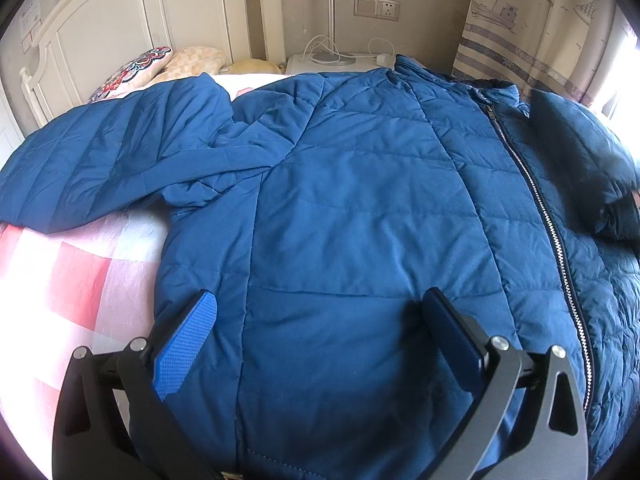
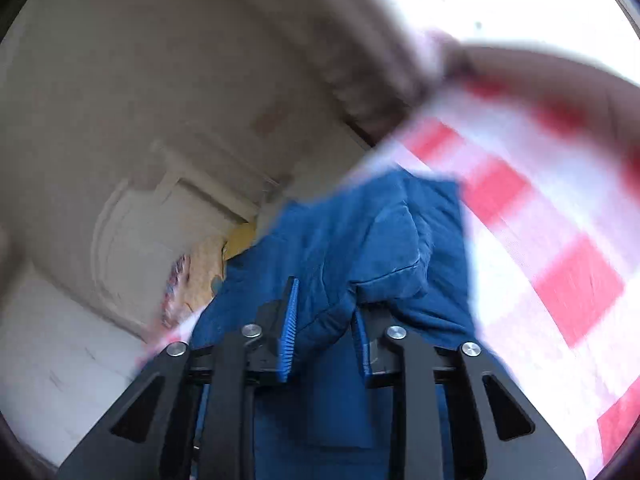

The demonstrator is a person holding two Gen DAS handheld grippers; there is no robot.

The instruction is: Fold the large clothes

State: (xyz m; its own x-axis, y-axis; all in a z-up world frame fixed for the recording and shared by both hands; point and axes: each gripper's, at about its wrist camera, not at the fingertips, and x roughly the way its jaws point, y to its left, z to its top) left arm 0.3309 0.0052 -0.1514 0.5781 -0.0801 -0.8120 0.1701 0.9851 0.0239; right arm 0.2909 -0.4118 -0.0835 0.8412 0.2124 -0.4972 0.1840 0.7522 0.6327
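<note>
Bedroom bed (image 1: 72, 272) with a pink checked cover carries the blue jacket (image 1: 340, 208), spread zip-up across the frame centre. Left hand-held gripper (image 1: 320, 344) hovers wide open above the hem, holding nothing. Right hand-held gripper (image 2: 324, 336) pinches a jacket fold. Carry that fold across squarely toward the zip; avoid bunching.

Wall: beige, with a socket plate (image 1: 376, 7).
Furniture: cream headboard (image 1: 132, 20), checked bed (image 1: 72, 272).
Window: bright, boat-print curtain (image 1: 520, 24).
</note>
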